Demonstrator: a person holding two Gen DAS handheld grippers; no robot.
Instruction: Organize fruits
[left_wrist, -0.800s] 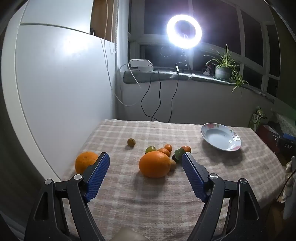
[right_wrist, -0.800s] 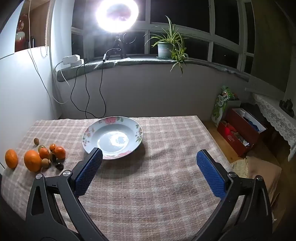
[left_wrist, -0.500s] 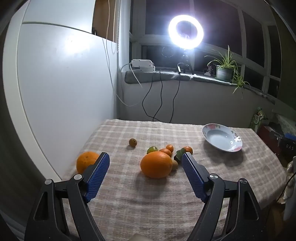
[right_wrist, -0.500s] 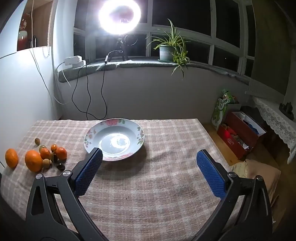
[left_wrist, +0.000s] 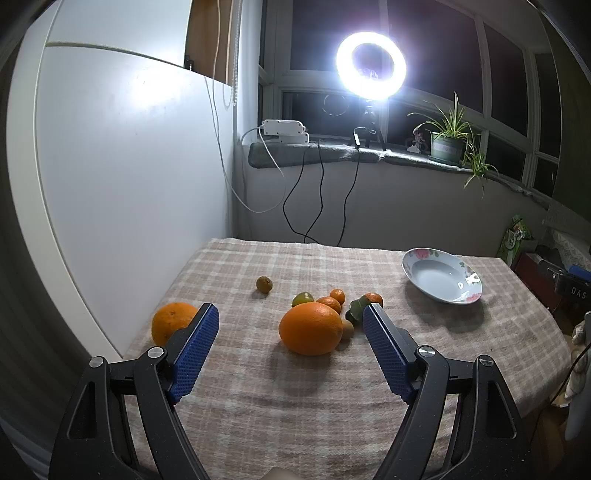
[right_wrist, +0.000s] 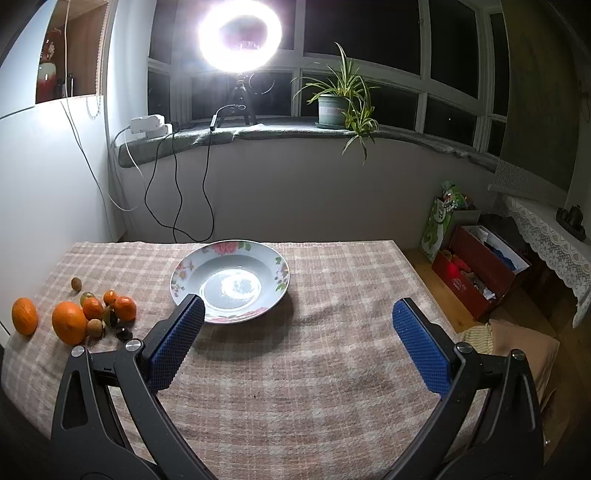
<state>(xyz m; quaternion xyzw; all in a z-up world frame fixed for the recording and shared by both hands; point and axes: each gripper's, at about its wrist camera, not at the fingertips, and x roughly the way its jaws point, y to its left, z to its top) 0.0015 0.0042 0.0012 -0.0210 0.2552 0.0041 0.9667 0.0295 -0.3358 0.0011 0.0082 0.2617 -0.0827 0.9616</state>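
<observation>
A large orange (left_wrist: 311, 328) lies on the checked tablecloth (left_wrist: 295, 387), just ahead of my open, empty left gripper (left_wrist: 291, 314). A second orange (left_wrist: 170, 325) lies partly behind the left finger. Small tangerines (left_wrist: 337, 295), a green fruit (left_wrist: 357, 309) and a small brown fruit (left_wrist: 264, 284) lie behind the large orange. An empty flowered plate (left_wrist: 442, 275) stands far right. In the right wrist view my right gripper (right_wrist: 295, 310) is open and empty, near the plate (right_wrist: 229, 281); the fruit cluster (right_wrist: 92, 314) is at the left.
A white panel (left_wrist: 110, 184) borders the table's left edge. Behind the table is a low wall with hanging cables (left_wrist: 317, 199), and a sill with a ring light (left_wrist: 371, 64) and a potted plant (right_wrist: 336, 107). Boxes (right_wrist: 480, 266) stand on the floor to the right.
Both grippers have drawn back and risen slightly; the fruits and the plate appear a little farther away. Nothing on the table has moved.
</observation>
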